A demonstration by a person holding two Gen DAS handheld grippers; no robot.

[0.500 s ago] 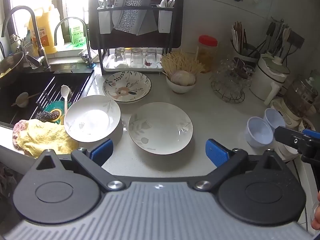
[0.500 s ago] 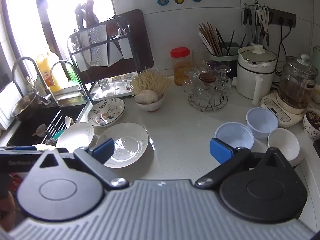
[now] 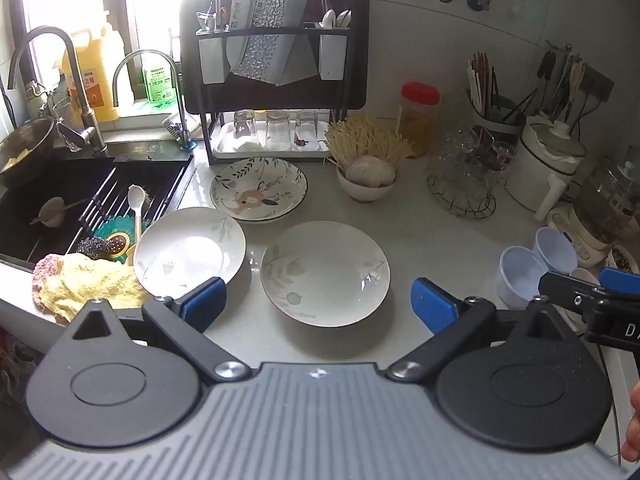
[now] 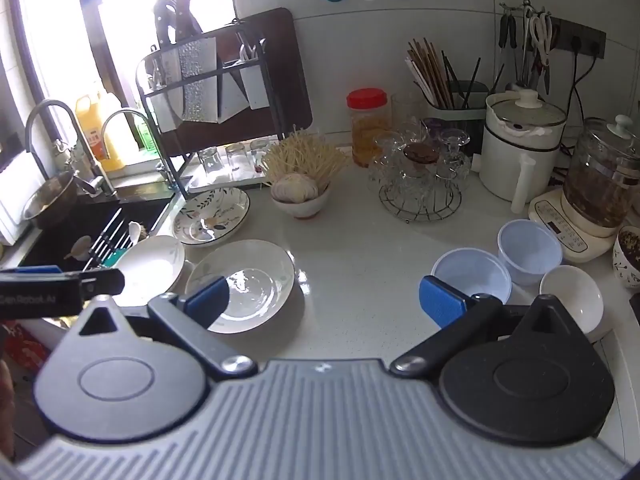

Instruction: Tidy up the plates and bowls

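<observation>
Three plates lie on the white counter: a white plate in the middle, a second white plate left of it by the sink, and a floral plate behind them. Two pale blue bowls and a white bowl stand at the right; the blue bowls also show in the left wrist view. My left gripper is open and empty, just in front of the middle plate. My right gripper is open and empty, between the plate and the bowls.
A sink with a yellow cloth lies at the left. A dish rack, a bowl of garlic and noodles, a wire stand of glasses, a white pot and a glass kettle line the back.
Both grippers have shifted slightly forward toward the counter. No dish has moved.
</observation>
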